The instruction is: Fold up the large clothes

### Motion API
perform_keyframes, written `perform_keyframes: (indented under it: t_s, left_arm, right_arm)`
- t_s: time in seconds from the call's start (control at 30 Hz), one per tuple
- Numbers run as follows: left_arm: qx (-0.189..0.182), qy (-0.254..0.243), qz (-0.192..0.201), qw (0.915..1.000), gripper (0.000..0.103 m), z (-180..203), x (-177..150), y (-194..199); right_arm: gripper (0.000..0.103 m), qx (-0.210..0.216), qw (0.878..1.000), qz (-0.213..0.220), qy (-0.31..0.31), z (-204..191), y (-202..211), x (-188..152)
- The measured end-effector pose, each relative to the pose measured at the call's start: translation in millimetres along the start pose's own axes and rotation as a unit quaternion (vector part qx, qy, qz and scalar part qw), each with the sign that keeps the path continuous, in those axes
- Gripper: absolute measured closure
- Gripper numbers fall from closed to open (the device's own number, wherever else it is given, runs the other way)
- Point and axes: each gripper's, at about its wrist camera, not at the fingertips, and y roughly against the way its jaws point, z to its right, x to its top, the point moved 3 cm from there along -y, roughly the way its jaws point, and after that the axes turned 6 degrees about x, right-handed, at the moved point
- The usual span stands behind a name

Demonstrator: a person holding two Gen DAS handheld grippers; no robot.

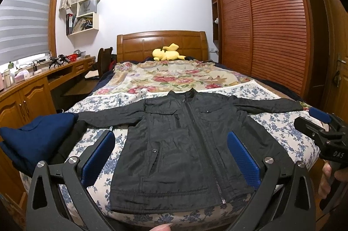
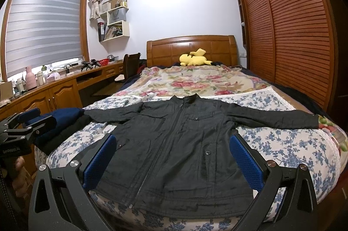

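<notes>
Nearest, at the foot edge of the bed (image 1: 282,128), the left gripper (image 1: 170,157) and right gripper (image 2: 174,160) hover with fingers spread wide, holding nothing, likely poised to take the hem. Just beyond them the black jacket (image 1: 184,133) lies flat, front up, zipped, sleeves stretched toward both side edges, apparently laid out ready for folding. A navy folded garment (image 1: 37,135) sits at the bed's left edge. Farthest, a yellow plush toy (image 1: 166,52) rests by the headboard (image 1: 139,44).

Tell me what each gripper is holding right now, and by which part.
Nothing. Both the left gripper and the right gripper are open, hovering above the black jacket, which lies flat on the bed.
</notes>
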Motion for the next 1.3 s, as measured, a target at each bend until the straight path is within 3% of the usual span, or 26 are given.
perform_keyframes:
  t_s: [0.4,0.83,1.3]
  left_arm:
    - [-0.004,0.011,-0.047,0.9988,0.0,-6,-27,-38]
    - [0.012,0.019,-0.086,0.996,0.0,-27,-53,-76]
    - [0.07,0.018,-0.115,0.9907,0.0,-74,-64,-136]
  right_arm:
    - [0.0,0.006,0.999,-0.039,0.009,-2,-39,-9]
    - [0.0,0.069,0.996,-0.047,0.031,0,-97,1]
    - [0.0,0.107,0.991,-0.066,0.044,7,-197,19]
